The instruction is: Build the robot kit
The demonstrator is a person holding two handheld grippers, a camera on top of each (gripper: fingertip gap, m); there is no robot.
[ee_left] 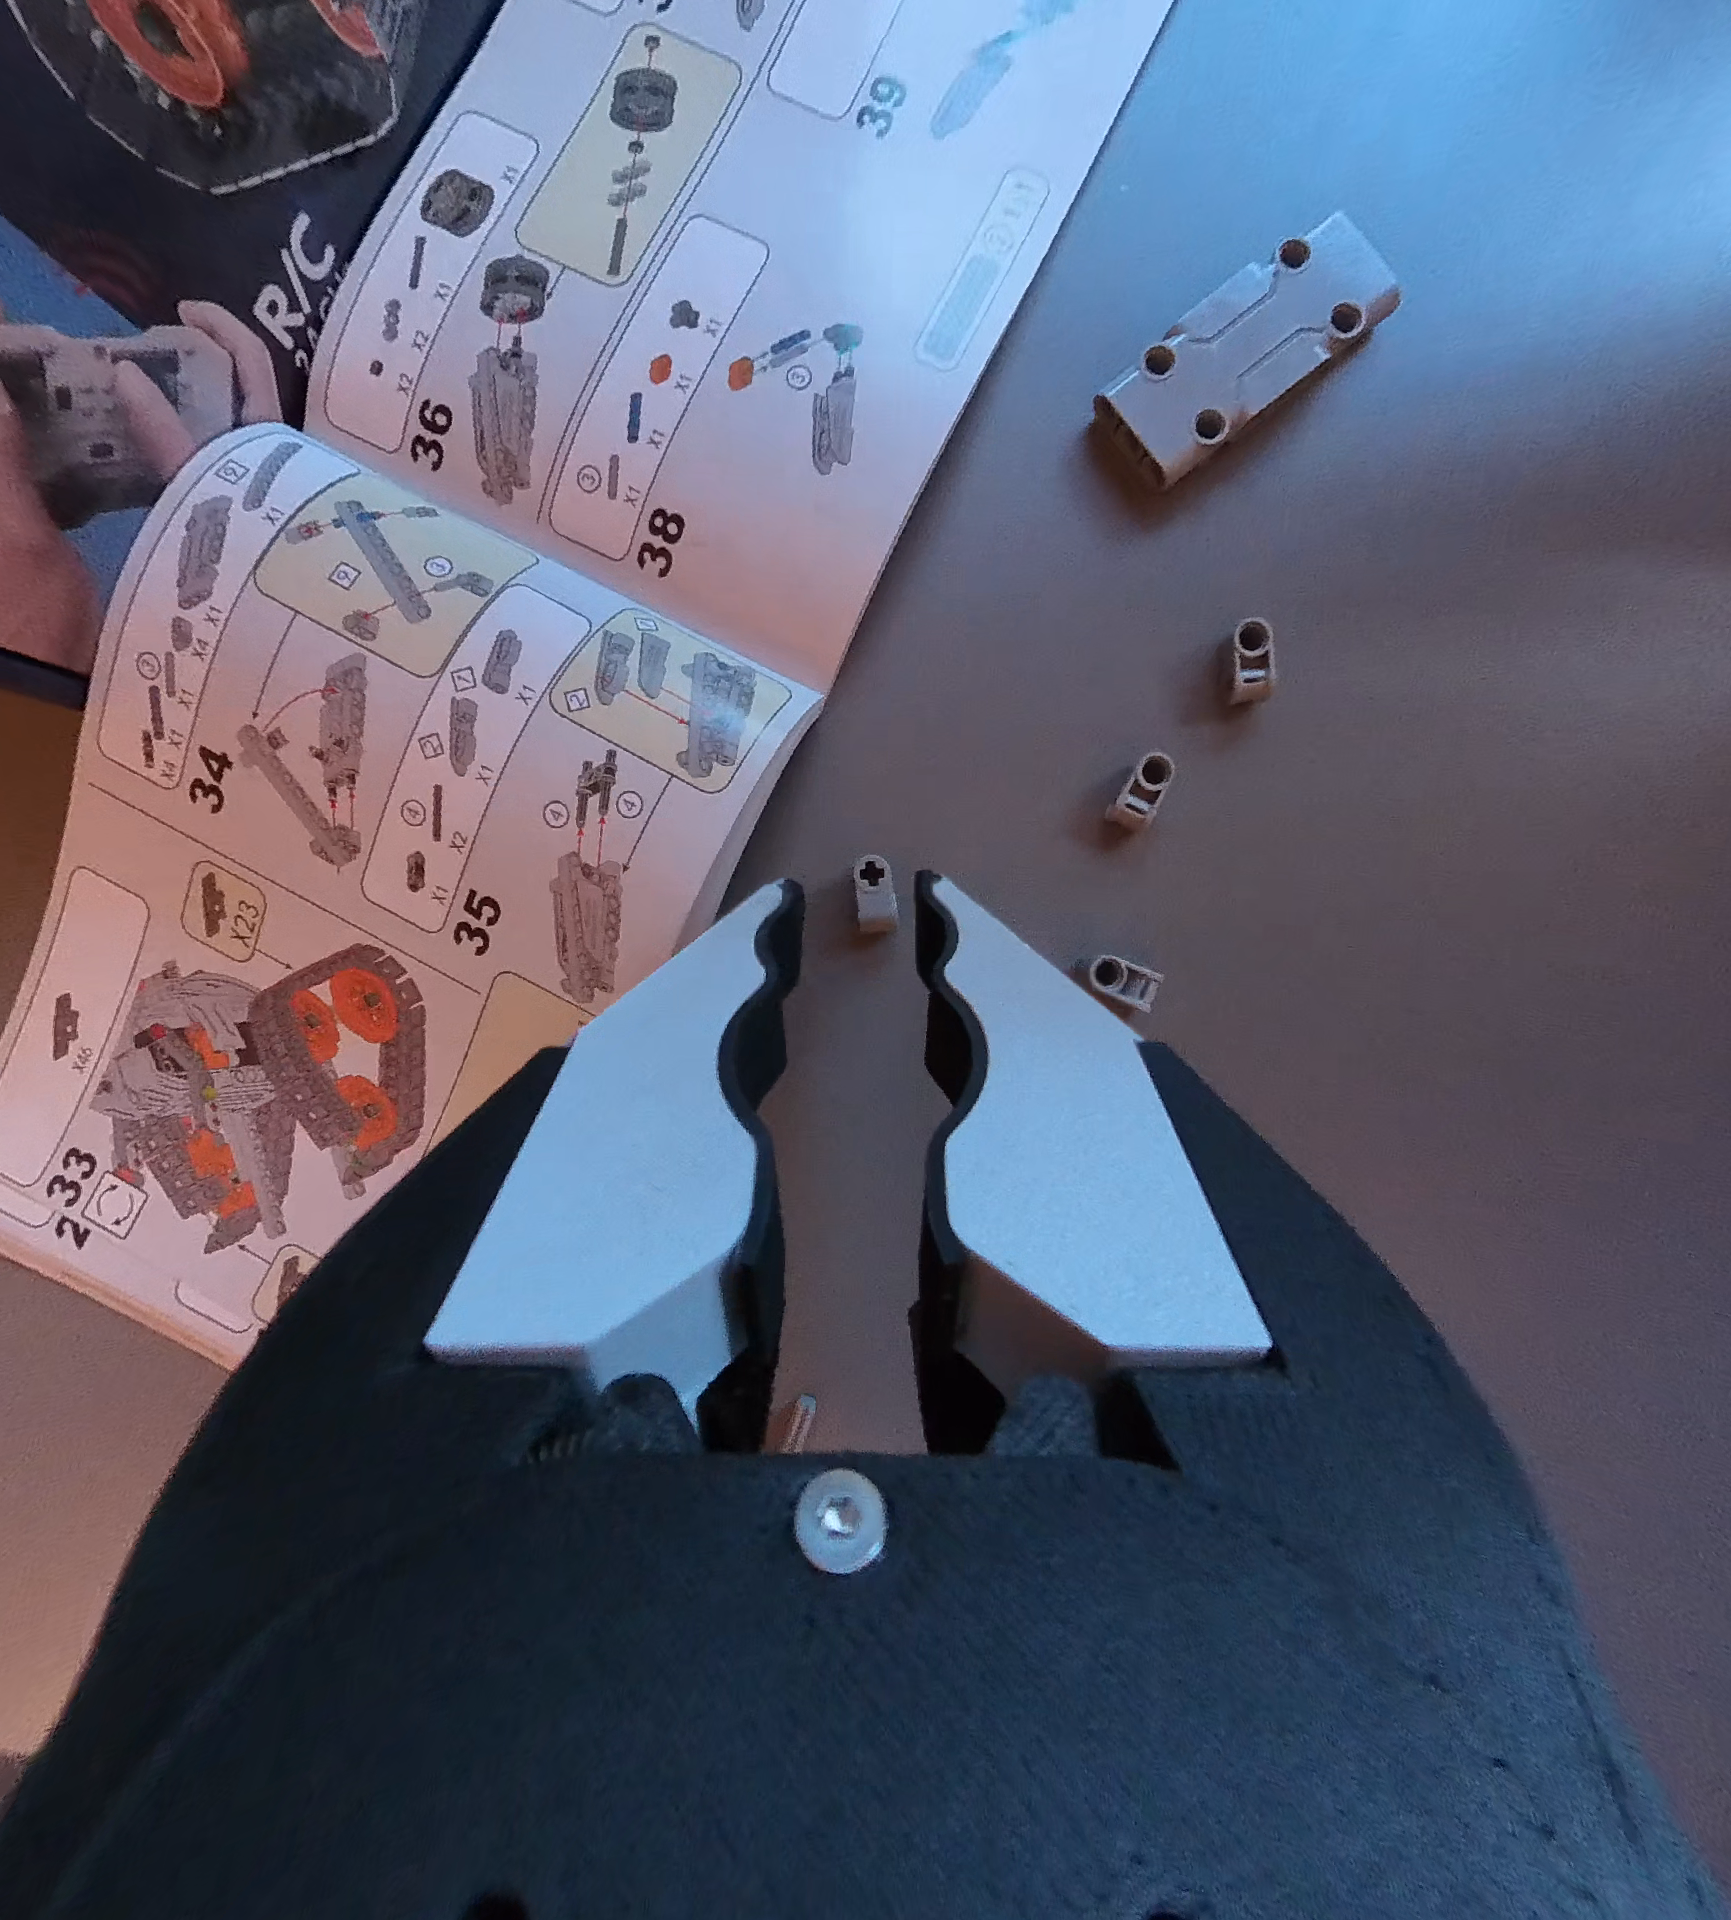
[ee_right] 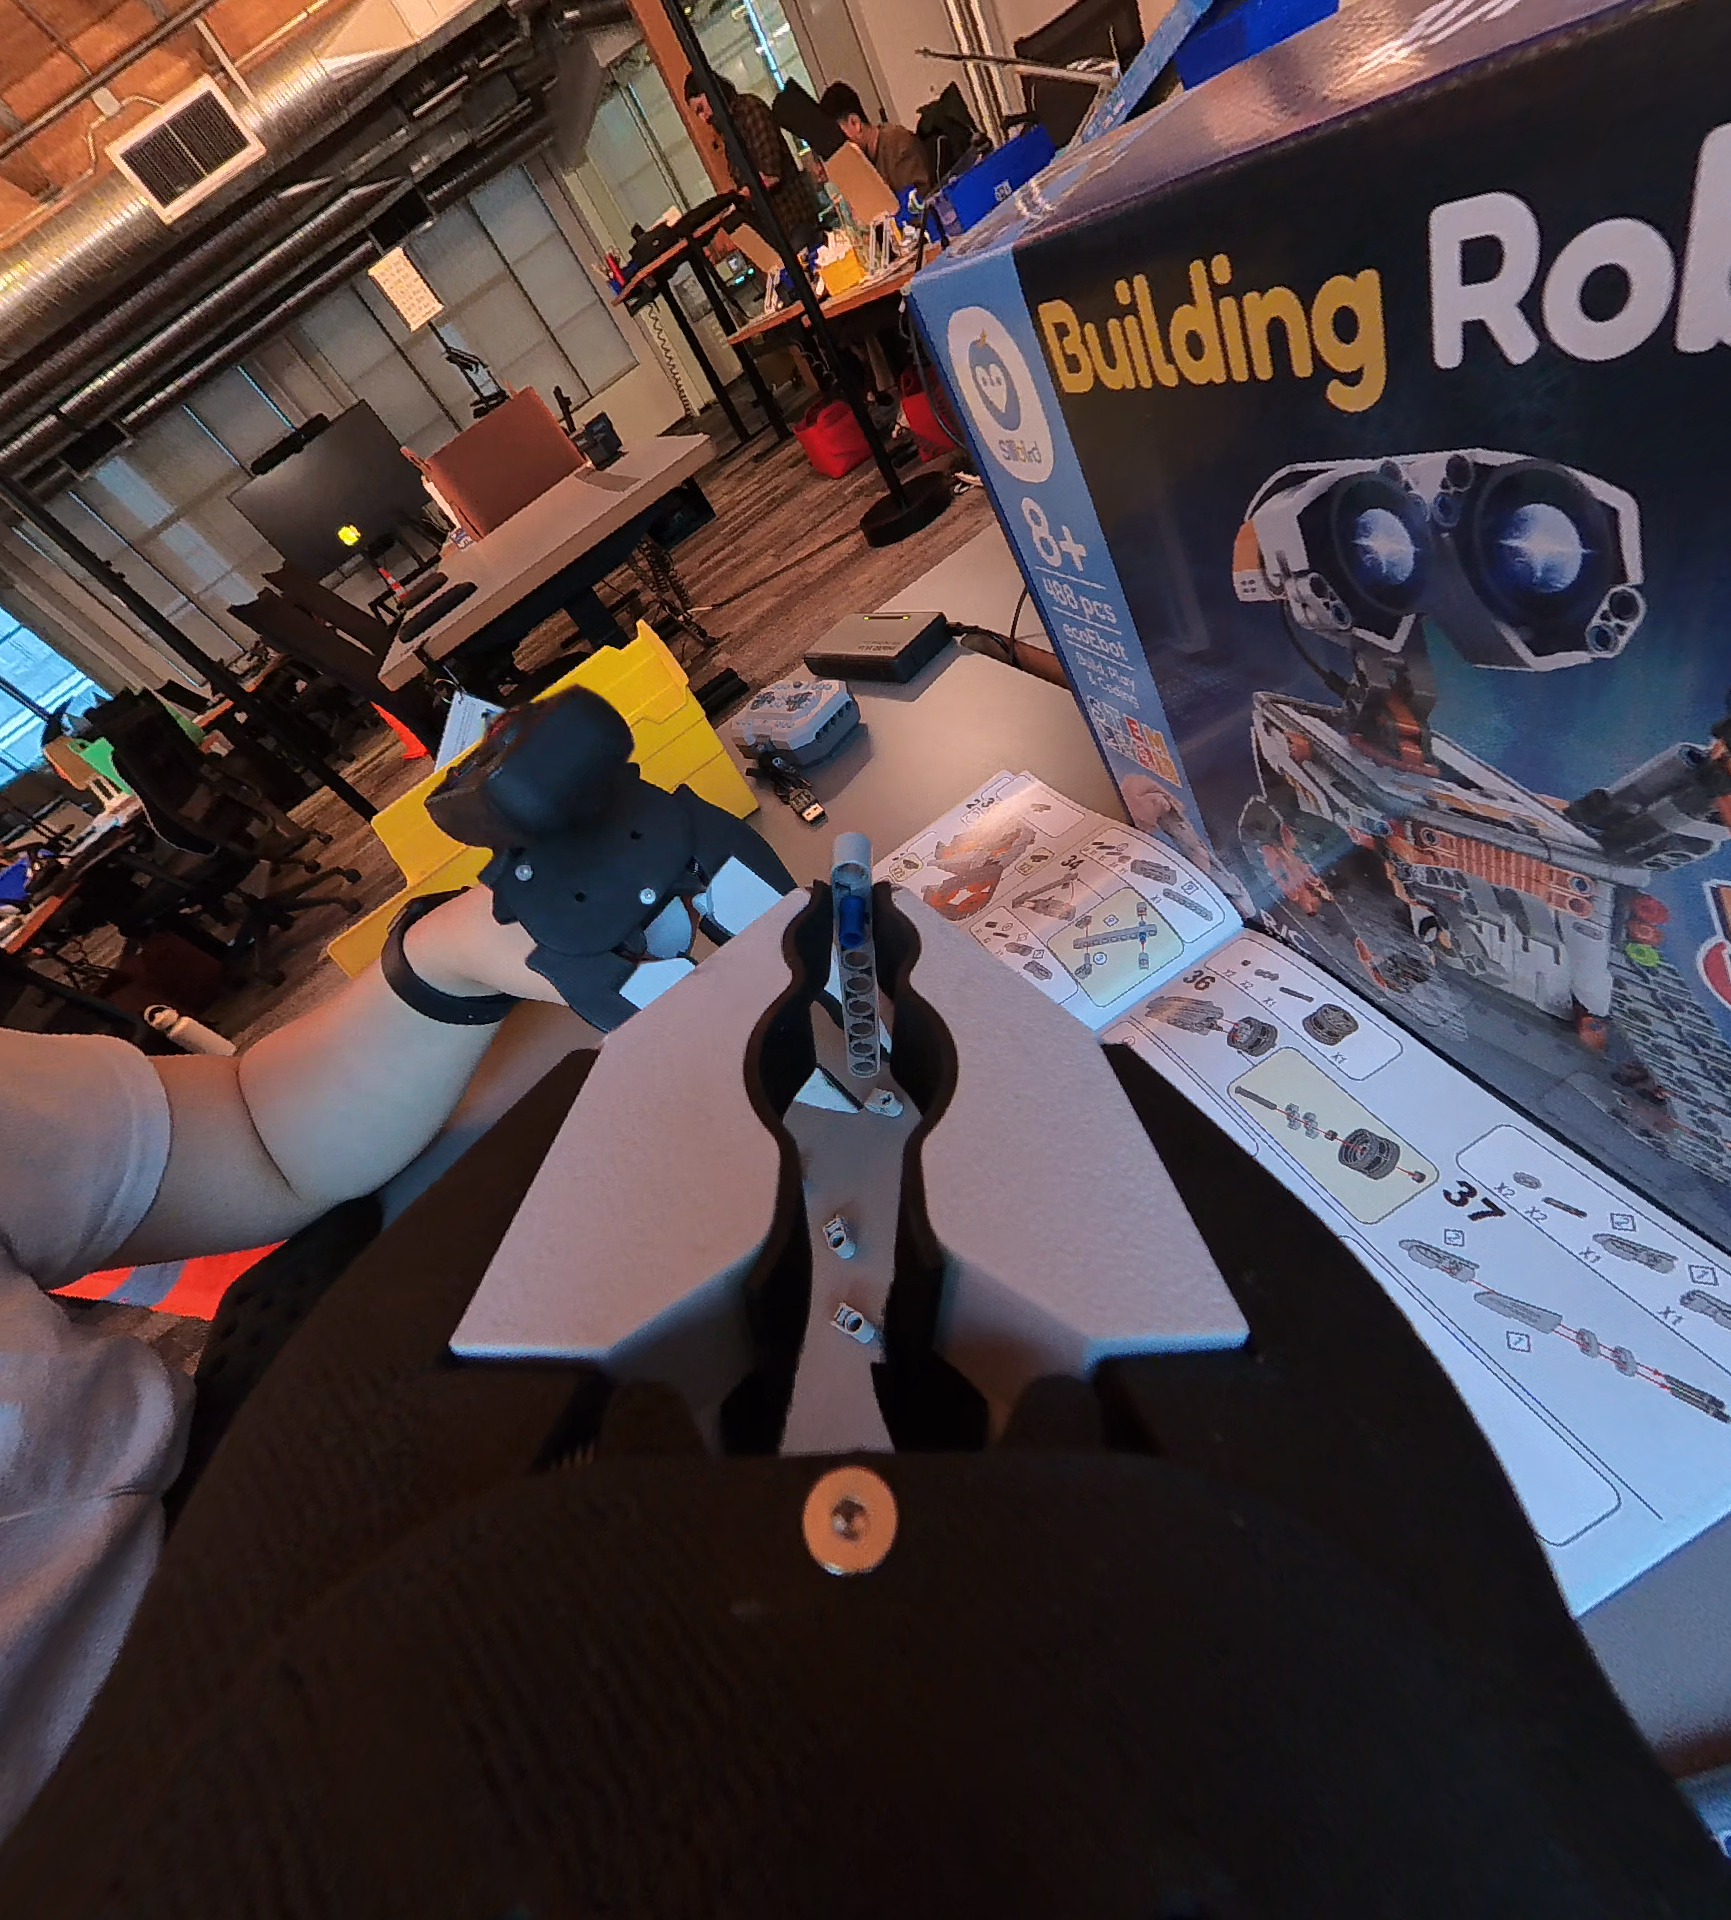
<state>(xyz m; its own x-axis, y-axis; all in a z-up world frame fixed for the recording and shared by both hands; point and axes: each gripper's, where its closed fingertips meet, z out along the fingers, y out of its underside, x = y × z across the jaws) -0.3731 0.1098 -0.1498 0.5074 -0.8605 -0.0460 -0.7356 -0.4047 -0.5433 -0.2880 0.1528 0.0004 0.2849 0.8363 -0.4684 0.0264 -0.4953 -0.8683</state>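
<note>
open surface (ee_left: 1463, 1143) lies right of the left tongs (ee_left: 859, 894), broken by small grey connectors (ee_left: 1141, 792) and a grey block (ee_left: 1245, 348); the open booklet (ee_left: 487, 665) and tall box (ee_right: 1463, 623) crowd the far side.

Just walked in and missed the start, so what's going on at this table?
A person works with two handheld grippers over a building-brick kit. The right gripper is shut on a grey holed beam with a blue pin, held up above the table. The left gripper is open, its fingertips on either side of a small grey connector standing on the table. Three similar connectors, a larger grey block and an open instruction booklet lie nearby.
</note>
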